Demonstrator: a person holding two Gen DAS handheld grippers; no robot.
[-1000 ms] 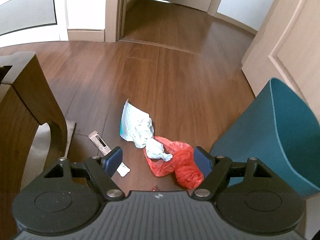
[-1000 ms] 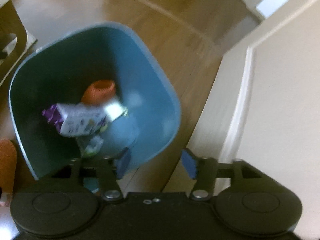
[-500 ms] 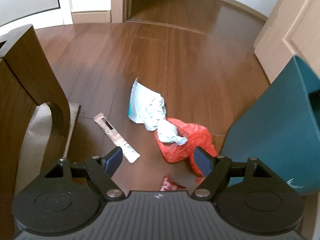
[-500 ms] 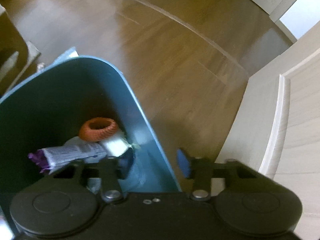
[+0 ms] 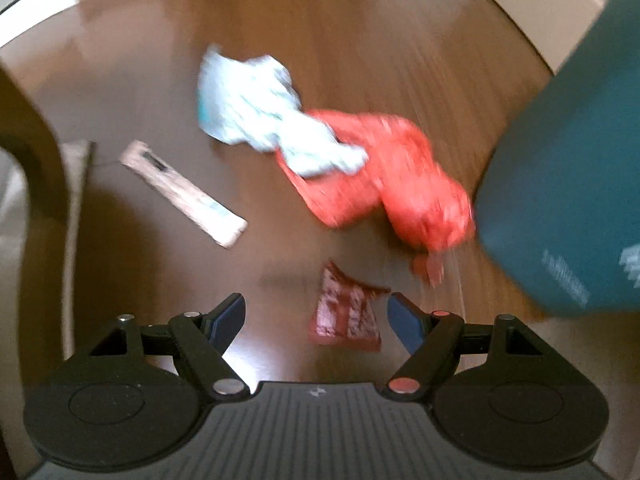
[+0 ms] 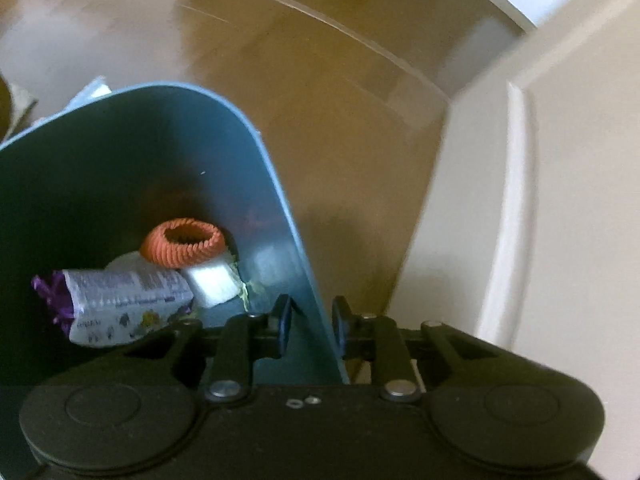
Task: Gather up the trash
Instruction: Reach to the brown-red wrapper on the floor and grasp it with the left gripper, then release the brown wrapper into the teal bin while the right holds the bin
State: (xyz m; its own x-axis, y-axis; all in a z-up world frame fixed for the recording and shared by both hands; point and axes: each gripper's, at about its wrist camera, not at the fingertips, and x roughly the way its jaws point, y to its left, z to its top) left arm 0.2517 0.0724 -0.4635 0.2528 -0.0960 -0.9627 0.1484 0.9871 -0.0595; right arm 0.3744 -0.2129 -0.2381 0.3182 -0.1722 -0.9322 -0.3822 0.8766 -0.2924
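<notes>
In the left wrist view my left gripper [image 5: 316, 316] is open and empty above the floor, with a dark red wrapper [image 5: 346, 312] lying between its fingertips. Beyond lie a red plastic bag [image 5: 392, 188], crumpled white-blue paper [image 5: 260, 112] and a long pale wrapper [image 5: 182, 192]. The teal trash bin [image 5: 568, 184] stands at the right. In the right wrist view my right gripper [image 6: 310, 326] is shut on the teal bin's wall [image 6: 264, 184]. Inside lie an orange knitted ring [image 6: 182, 242], a purple-white packet [image 6: 120, 304] and a white piece [image 6: 212, 282].
A dark wooden furniture leg [image 5: 28, 148] stands at the left in the left wrist view, with a mat edge [image 5: 76, 200] beside it. A beige panelled door or wall [image 6: 560, 200] is close on the right in the right wrist view. The floor is brown wood.
My left gripper has pulled back and tilted down, bringing the dark red wrapper into view between its fingers. My right gripper has closed onto the bin's wall.
</notes>
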